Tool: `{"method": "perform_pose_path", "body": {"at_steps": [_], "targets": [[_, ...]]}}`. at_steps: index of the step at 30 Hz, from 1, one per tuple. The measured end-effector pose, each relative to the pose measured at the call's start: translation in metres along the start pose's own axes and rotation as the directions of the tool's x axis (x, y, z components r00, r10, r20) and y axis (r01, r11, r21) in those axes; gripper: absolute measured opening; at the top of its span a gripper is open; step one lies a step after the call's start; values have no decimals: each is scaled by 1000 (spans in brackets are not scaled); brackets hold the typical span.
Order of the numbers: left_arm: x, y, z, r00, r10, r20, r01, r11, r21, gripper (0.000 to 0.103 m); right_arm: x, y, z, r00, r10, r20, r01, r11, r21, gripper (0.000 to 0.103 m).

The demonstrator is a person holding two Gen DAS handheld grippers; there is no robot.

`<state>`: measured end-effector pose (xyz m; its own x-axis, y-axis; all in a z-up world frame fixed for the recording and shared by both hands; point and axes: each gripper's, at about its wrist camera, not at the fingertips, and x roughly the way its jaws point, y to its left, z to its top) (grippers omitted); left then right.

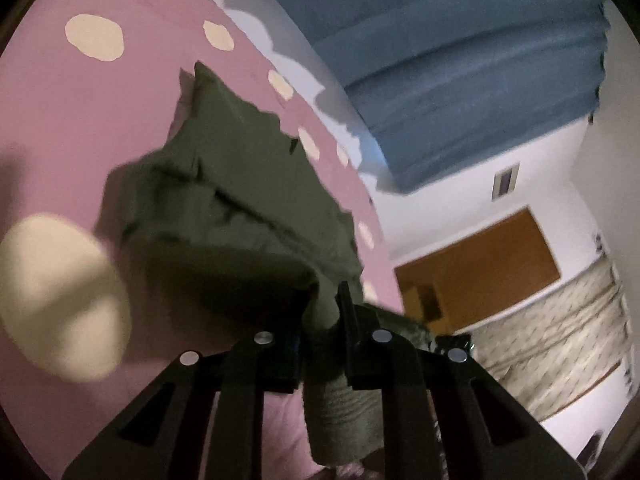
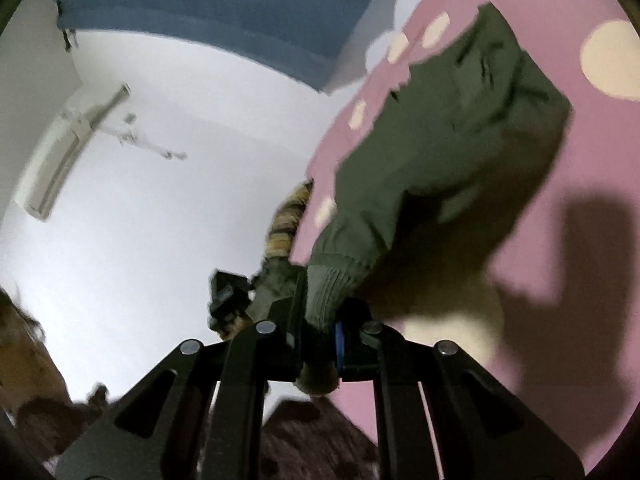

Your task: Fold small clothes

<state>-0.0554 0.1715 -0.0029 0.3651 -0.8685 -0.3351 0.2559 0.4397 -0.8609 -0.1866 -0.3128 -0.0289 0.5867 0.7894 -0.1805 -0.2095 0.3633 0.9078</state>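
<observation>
On the pink bed sheet: olive-green garment (image 1: 240, 200) lies mostly flat on the spotted pink sheet (image 1: 100, 112), near edge raised off it.
Left tongs: my left tongs (image 1: 320, 312) are clamped down nearly closed on a ribbed cuff (image 1: 340, 412), fabric pinched between the pads and hanging down toward the camera.
Right tongs: my right tongs (image 2: 320, 312) likewise squeezed nearly closed on the other ribbed cuff (image 2: 332, 284), knit bunched between the pads.
Why held so: judging by the two cuffs, I've got one sleeve end per side so the near part comes up evenly and can be carried over the body as one fold. Gripping the ribbing makes sense, since it's thicker and less likely to slip than the thin body cloth.
Garment state: body wrinkled, not squared; far end resting on the sheet. Fold looks only just begun.
Risk: uneven pull would skew the crease; one cuff slipping drops half the fold.
Surface: soft bed, pink with cream dots (image 1: 94, 36); my tongs throw a strong shadow (image 2: 580, 280) on it.
Room: blue curtain (image 1: 460, 60) behind the bed, white wall with an air-conditioner unit (image 2: 68, 152), brown panel (image 1: 480, 264), patterned textile (image 1: 560, 320) low down. Both views motion-blurred.
</observation>
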Motion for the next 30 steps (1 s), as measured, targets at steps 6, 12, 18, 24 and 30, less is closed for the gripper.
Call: {"method": "perform_pose_path", "body": {"at_steps": [6,12,18,24,30], "targets": [[37,10,61,999,15,49,-13,999,-44,16,26,-5,63,997,30,78,-31,999,11,10],[93,34,106,996,87,14,-85,992,-97,16,58,-55,122,994,-15,107,-1,990,144,11],[136,56,129,980,193,-42,-196,976,-94,16,84,-113,151,990,-102,99,68,952,298,11],[157,79,133,966,243,-86,-251,962,-103,16,99,-146,159,989,-125,84,85,923,376,11],[149,74,132,967,243,-78,-248,967,-66,19,101,-146,160,993,-94,78,57,920,388,17]]}}
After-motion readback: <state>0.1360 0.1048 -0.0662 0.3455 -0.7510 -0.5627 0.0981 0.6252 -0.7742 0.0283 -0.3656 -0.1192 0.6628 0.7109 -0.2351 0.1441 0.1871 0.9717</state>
